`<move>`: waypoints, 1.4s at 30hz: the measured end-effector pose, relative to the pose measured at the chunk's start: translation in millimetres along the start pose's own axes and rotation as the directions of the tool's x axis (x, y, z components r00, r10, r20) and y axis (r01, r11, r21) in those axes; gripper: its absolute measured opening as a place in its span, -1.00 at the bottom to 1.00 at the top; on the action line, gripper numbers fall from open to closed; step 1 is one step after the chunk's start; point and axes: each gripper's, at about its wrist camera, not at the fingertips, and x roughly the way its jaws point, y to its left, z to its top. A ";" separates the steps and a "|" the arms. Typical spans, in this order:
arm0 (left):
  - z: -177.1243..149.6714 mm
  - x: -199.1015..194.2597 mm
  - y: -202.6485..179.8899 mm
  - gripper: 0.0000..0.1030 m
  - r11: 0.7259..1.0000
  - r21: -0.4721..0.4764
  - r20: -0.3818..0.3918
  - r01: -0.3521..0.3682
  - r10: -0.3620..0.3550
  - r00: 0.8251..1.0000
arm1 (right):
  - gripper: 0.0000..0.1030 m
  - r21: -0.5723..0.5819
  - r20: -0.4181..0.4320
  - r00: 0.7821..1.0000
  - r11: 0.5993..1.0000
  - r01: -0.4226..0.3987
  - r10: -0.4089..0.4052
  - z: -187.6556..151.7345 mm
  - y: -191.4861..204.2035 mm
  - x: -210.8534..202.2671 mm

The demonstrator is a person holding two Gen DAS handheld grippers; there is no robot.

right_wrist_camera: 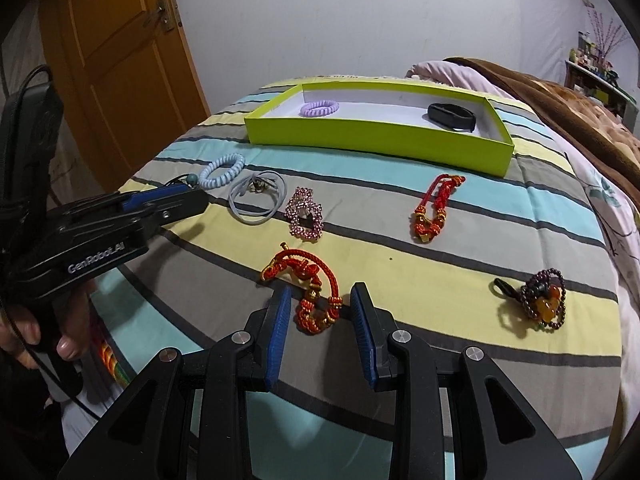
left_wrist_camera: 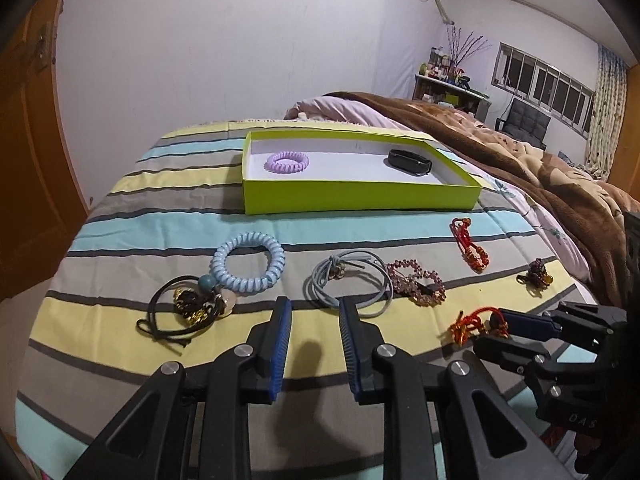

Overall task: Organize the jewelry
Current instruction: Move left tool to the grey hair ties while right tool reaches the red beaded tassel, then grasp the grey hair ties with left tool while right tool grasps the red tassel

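Red braided cord with gold beads, the knotted bracelet [right_wrist_camera: 310, 294], lies on the striped bedspread [right_wrist_camera: 440, 248], its beaded end between the pads of the right tool [right_wrist_camera: 320, 310]. Those pads stand apart, not yet pressing it. I judge the grasp is best made low, on the thick beaded knot, not on the loose loop. Its long axis runs from upper left to lower right in the right wrist view, clasp end away from the tool. The left tool [left_wrist_camera: 312, 312], also apart and empty, hovers before the grey elastic hair tie [left_wrist_camera: 352, 280]. The green tray [right_wrist_camera: 376, 136] waits beyond.
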 end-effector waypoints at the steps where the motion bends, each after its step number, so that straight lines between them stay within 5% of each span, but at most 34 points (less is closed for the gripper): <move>1: 2.0 3.0 0.0 -0.53 1.000 0.001 -0.006 0.002 -0.002 1.000 | -0.65 -0.001 -0.004 1.000 1.000 0.001 -0.001 0.4 -0.1 0.6; 5: 8.1 12.1 -1.2 -0.53 1.000 0.002 -0.026 0.004 -0.004 1.000 | -0.83 0.001 -0.005 1.000 1.000 -0.005 0.005 1.7 -0.5 0.8; 18: 22.4 44.6 -5.7 -0.53 1.000 -0.003 -0.113 -0.018 0.018 0.993 | -0.83 0.053 0.021 1.000 0.999 -0.007 0.006 4.5 -14.2 -9.2; 22: 22.3 46.0 -14.3 -0.58 0.997 0.050 -0.108 -0.052 0.057 0.993 | -0.83 0.064 0.026 1.000 0.998 -0.005 0.003 3.9 -17.0 -11.0; 24: 20.9 44.9 -17.1 -0.90 0.997 0.062 -0.104 -0.047 0.053 0.993 | -0.83 0.073 0.028 1.000 0.997 -0.006 0.004 4.1 -18.8 -12.0; 42: 25.0 -2.4 -18.7 -0.93 0.999 0.042 0.004 0.000 0.000 1.000 | -0.83 0.135 0.084 0.996 0.991 0.018 -0.029 10.5 -33.5 -37.1</move>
